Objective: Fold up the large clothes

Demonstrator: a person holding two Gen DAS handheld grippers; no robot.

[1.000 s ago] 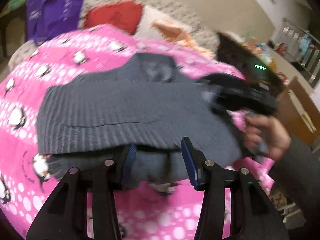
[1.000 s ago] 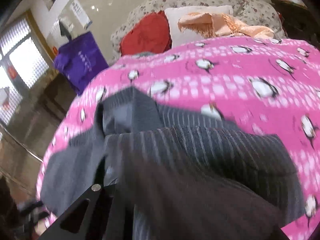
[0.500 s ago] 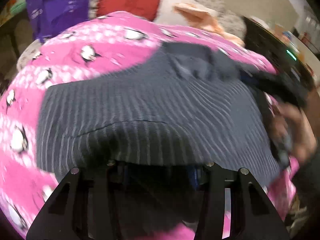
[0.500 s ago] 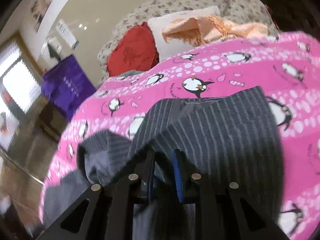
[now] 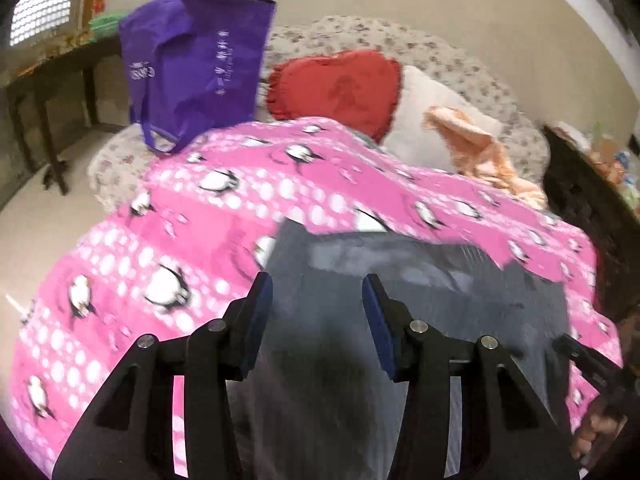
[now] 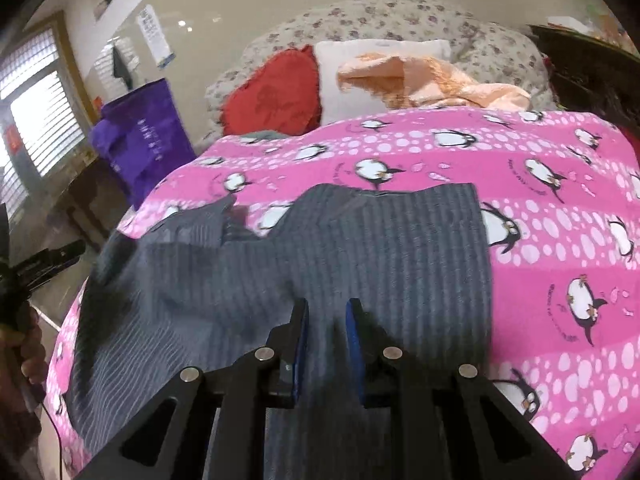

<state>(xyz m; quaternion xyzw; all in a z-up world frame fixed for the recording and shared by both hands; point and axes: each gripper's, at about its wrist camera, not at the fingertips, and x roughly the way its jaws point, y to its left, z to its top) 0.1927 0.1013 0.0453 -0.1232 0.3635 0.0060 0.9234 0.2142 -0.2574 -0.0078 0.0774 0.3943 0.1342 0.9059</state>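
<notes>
Pink penguin bedspread (image 6: 560, 240) carries the grey ribbed sweater (image 6: 400, 248) at lower centre; right tool (image 6: 326, 312) clenches a sweater fold, left tool (image 5: 318, 296) hangs released above it.

Both cameras are sitting just behind their own gripper fingers and looking forward and downward along them, close above the grey ribbed garment (image 5: 420, 292) lying on the pink penguin blanket (image 5: 180, 248). The left wrist view is facing across the bed from the garment's left side, taking in the purple bag (image 5: 196, 64) near and large, while the right wrist view is looking from further right, with the same bag small at its left edge. Both views are sharing the garment, the blanket, the red heart cushion (image 6: 276, 92), the white pillow (image 6: 360, 68) and the peach cloth (image 5: 476, 152) at the far end.
</notes>
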